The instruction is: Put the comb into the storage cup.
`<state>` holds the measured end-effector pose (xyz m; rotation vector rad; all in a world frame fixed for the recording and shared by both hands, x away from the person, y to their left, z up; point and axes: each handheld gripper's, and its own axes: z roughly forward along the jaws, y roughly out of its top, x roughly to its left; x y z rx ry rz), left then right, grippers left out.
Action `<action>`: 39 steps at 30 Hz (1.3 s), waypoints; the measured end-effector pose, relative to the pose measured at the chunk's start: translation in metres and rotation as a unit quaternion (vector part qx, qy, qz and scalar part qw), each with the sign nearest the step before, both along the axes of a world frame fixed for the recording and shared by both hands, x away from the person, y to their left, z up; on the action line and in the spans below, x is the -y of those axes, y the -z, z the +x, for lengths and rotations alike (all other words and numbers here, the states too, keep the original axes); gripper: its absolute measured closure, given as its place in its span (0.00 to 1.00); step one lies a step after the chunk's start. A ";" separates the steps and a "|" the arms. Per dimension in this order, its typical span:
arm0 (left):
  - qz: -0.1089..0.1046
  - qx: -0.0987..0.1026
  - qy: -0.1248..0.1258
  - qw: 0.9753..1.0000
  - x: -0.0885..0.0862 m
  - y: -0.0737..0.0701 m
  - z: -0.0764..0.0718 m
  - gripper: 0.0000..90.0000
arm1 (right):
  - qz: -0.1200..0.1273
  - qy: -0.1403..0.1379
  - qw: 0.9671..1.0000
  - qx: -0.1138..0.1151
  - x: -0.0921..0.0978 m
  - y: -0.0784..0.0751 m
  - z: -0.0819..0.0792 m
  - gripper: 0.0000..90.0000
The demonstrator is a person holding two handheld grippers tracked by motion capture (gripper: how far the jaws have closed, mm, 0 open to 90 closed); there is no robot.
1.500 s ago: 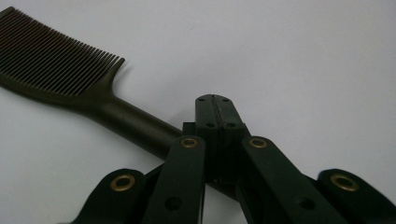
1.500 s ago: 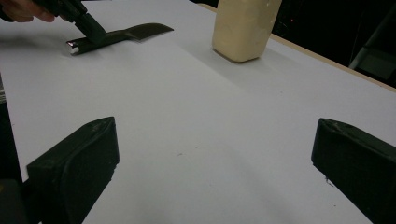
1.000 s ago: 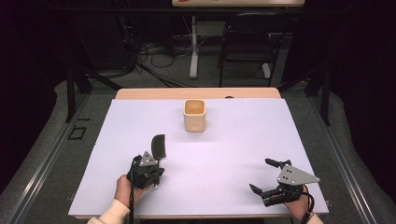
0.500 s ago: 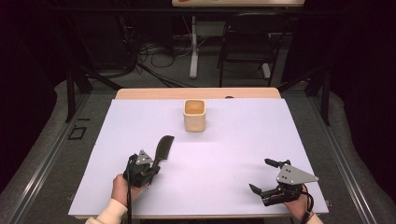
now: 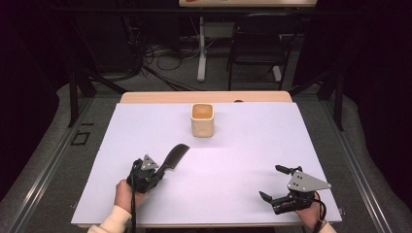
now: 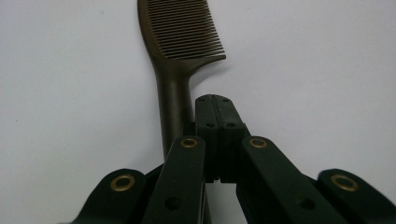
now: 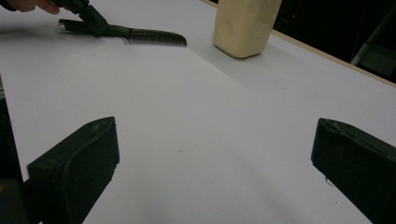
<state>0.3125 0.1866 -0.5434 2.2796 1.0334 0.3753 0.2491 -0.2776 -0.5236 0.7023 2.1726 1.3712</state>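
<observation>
No legible text, label, brand, number or sign is found on any surface in the high view or either gripper view.

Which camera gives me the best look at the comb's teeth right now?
The left gripper view: the comb lies close ahead of the jaws, each tooth distinct. The high view shows it small and dark beside the left gripper; the right gripper view shows it side-on, far off, teeth blurred.
</observation>
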 end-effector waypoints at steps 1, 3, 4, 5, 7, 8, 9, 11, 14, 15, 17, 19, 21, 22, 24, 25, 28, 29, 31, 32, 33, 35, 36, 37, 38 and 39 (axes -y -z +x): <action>0.001 0.000 0.001 1.000 0.000 0.000 0.001 1.00 | 0.000 0.000 1.000 0.000 0.000 0.000 0.000 0.01; 0.004 0.000 0.000 1.000 0.000 0.000 0.001 1.00 | 0.000 0.000 1.000 0.000 0.000 0.000 0.000 0.01; 0.005 0.001 0.001 1.000 -0.001 0.000 0.002 1.00 | 0.000 0.001 1.000 -0.002 0.000 0.000 0.000 0.01; 0.005 0.002 0.000 1.000 -0.001 0.000 0.002 1.00 | 0.000 0.001 1.000 -0.002 0.000 0.000 0.000 0.01; 0.005 0.001 -0.001 1.000 -0.002 0.000 0.003 1.00 | 0.000 0.001 1.000 -0.001 0.000 0.000 0.000 0.00; 0.005 0.002 -0.002 1.000 -0.002 0.000 0.003 1.00 | 0.000 0.001 1.000 -0.002 0.000 0.000 0.000 0.01; 0.006 0.002 -0.002 1.000 -0.003 0.000 0.004 1.00 | 0.000 0.001 1.000 -0.002 0.000 0.000 0.000 0.01; 0.006 0.001 -0.002 1.000 -0.003 0.000 0.005 1.00 | -0.001 0.000 1.000 -0.002 0.000 0.000 0.000 0.01; 0.004 -0.004 -0.002 1.000 -0.005 0.001 0.007 1.00 | -0.002 -0.001 1.000 -0.003 0.000 0.000 0.000 0.01; 0.005 -0.002 -0.002 1.000 -0.005 0.002 0.007 1.00 | -0.002 -0.001 1.000 -0.004 0.000 0.001 0.000 0.01; 0.005 -0.002 -0.003 1.000 -0.005 0.002 0.008 1.00 | -0.002 -0.001 1.000 -0.004 0.000 0.001 0.001 0.01; 0.004 -0.002 -0.004 1.000 -0.006 0.002 0.008 1.00 | -0.002 -0.001 1.000 -0.004 0.000 0.001 0.001 0.01; 0.003 -0.002 -0.004 1.000 -0.006 0.002 0.008 1.00 | -0.002 -0.001 1.000 -0.004 0.000 0.001 0.001 0.01; 0.004 -0.002 -0.003 1.000 -0.006 0.001 0.008 1.00 | -0.002 -0.001 1.000 -0.004 0.000 0.001 0.001 0.01; 0.001 -0.001 -0.001 1.000 -0.006 0.001 0.008 1.00 | -0.002 -0.001 1.000 -0.003 0.000 0.001 0.001 0.01; 0.000 -0.002 0.000 1.000 -0.006 0.000 0.007 0.98 | -0.002 -0.002 1.000 -0.003 0.000 0.001 0.001 0.01; -0.005 0.000 0.008 1.000 -0.004 -0.002 0.005 0.91 | -0.003 -0.001 1.000 -0.003 0.000 0.001 0.001 0.01; -0.004 0.000 0.009 1.000 -0.003 -0.003 0.004 0.89 | -0.002 -0.001 1.000 -0.004 0.000 0.001 0.001 0.01; -0.010 -0.002 0.016 1.000 -0.003 -0.005 0.002 0.84 | -0.002 -0.001 1.000 -0.003 0.000 0.001 0.001 0.01; -0.009 -0.004 0.017 1.000 -0.002 -0.006 0.002 0.82 | -0.002 -0.001 1.000 -0.002 0.000 0.001 0.001 0.01; -0.011 -0.004 0.018 1.000 -0.002 -0.007 0.001 0.80 | -0.002 -0.001 1.000 -0.002 0.000 0.001 0.001 0.01; -0.013 -0.007 0.020 1.000 -0.001 -0.010 -0.001 0.74 | -0.001 -0.001 1.000 -0.003 0.000 0.001 0.001 0.01; -0.014 -0.007 0.023 1.000 -0.001 -0.012 -0.002 0.72 | -0.001 -0.001 1.000 -0.003 0.000 0.001 0.001 0.01; -0.014 -0.004 0.025 1.000 -0.001 -0.015 -0.002 0.70 | -0.001 -0.001 1.000 -0.003 0.000 0.001 0.001 0.01; -0.015 -0.004 0.023 1.000 -0.001 -0.017 -0.003 0.67 | -0.001 -0.001 1.000 -0.002 0.000 0.001 0.001 0.01; -0.013 -0.001 0.021 1.000 -0.001 -0.020 -0.003 0.61 | -0.001 -0.001 1.000 -0.002 0.000 0.001 0.001 0.01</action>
